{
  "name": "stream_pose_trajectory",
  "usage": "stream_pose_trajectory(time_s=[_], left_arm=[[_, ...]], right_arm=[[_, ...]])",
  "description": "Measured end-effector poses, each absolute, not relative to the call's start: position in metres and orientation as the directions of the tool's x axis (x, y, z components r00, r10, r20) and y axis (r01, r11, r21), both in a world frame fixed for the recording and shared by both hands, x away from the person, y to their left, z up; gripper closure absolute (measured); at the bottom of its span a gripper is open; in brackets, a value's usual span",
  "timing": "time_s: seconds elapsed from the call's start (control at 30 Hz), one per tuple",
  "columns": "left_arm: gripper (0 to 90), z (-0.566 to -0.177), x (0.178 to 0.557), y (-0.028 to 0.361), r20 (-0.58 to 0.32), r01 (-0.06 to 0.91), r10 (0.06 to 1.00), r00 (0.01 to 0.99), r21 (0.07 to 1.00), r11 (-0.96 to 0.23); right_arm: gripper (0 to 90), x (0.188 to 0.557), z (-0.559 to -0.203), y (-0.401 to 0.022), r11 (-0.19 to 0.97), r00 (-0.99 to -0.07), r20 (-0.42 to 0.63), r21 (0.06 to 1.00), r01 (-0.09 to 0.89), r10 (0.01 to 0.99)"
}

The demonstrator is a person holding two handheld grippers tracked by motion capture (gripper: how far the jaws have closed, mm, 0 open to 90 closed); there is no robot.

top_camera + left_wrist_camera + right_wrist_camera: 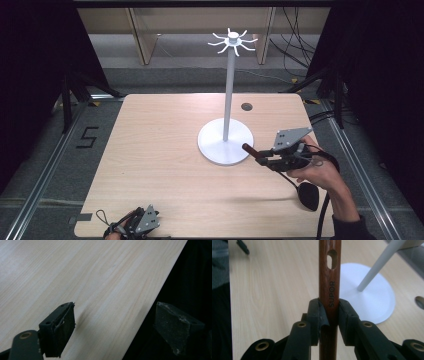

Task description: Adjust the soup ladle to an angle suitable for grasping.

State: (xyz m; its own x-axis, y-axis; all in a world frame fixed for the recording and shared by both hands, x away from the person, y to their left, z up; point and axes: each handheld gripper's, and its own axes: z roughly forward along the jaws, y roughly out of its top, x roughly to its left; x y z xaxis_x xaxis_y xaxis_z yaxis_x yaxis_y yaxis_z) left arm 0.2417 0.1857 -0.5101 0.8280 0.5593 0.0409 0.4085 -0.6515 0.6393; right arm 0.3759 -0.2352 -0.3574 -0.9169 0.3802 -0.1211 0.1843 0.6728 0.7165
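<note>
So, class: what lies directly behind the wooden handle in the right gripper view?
Behind the wooden handle lie the pale table and the stand's round white base. The handle covers a strip of both.

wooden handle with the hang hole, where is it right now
The wooden handle is clamped between the right gripper's jaws at the table's right side, its holed end beside the white stand's round base.

The wooden handle (pixel 329 290) is reddish-brown with "SUPOR" printed along it in dark letters, and it ends in a black ladle head (pixel 308 196). The stand (pixel 225 141) is white from round base to hooked top. The tabletop (pixel 160 150) is pale wood with fine grain, and the right gripper (pixel 329 315) is black.
</note>
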Motion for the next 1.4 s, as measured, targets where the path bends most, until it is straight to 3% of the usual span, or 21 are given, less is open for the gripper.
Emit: stream_pose_trajectory(time_s=[0.13,0.3,0.57,1.0,1.4], left_arm=[[16.2,-0.51,0.242,0.186,0.038,0.41,0.559,0.828,0.64,-0.65],[16.2,-0.51,0.242,0.186,0.042,0.41,0.561,0.827,0.638,-0.652],[16.2,-0.51,0.242,0.186,0.04,0.41,0.558,0.829,0.635,-0.655],[16.2,-0.512,0.243,0.187,0.035,0.414,0.56,0.828,0.636,-0.651],[16.2,-0.512,0.243,0.187,0.035,0.415,0.562,0.826,0.636,-0.651]], right_arm=[[73.9,0.372,-0.344,-0.252,0.574,-0.894,-0.117,0.801,0.172,0.432],[73.9,0.37,-0.335,-0.263,0.526,-0.884,-0.108,0.834,0.168,0.455],[74.0,0.368,-0.32,-0.282,0.356,-0.84,-0.074,0.923,0.146,0.537],[74.0,0.38,-0.305,-0.279,0.167,-0.856,0.019,0.978,0.123,0.516],[73.9,0.39,-0.289,-0.258,0.161,-0.85,0.02,0.979,0.122,0.526]])
